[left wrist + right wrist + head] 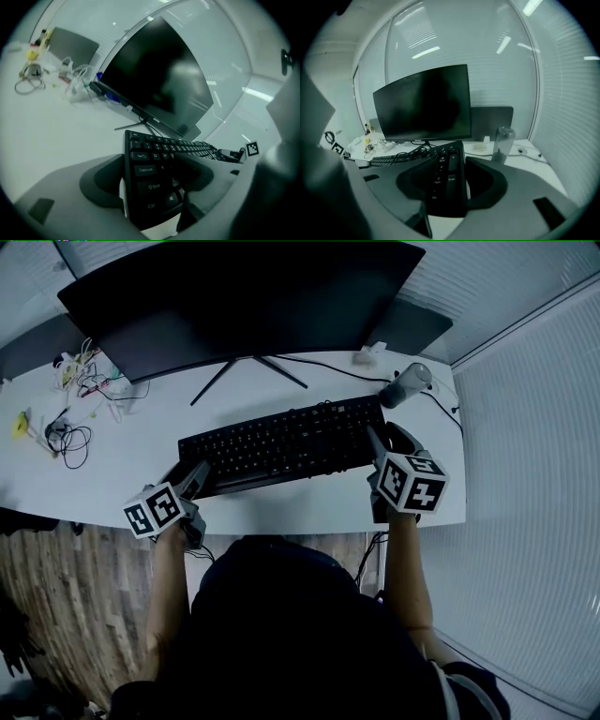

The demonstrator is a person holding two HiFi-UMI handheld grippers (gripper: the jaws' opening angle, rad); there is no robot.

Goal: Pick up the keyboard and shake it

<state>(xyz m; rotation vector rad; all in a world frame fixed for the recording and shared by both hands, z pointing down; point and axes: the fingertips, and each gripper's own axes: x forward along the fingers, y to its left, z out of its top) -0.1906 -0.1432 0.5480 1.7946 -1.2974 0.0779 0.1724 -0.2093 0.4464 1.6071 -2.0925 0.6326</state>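
My left gripper point(196, 479) pinches the keyboard point(281, 442) at its left end; my right gripper point(375, 444) pinches the right end. Keyboard spans the white desk point(309, 507), near side of the monitor point(234, 296). Bottle point(405, 385) far right. Lifted or not, can't tell.

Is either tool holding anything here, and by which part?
Both hold the black keyboard: the left tool clamps its left end, the right tool its right end.
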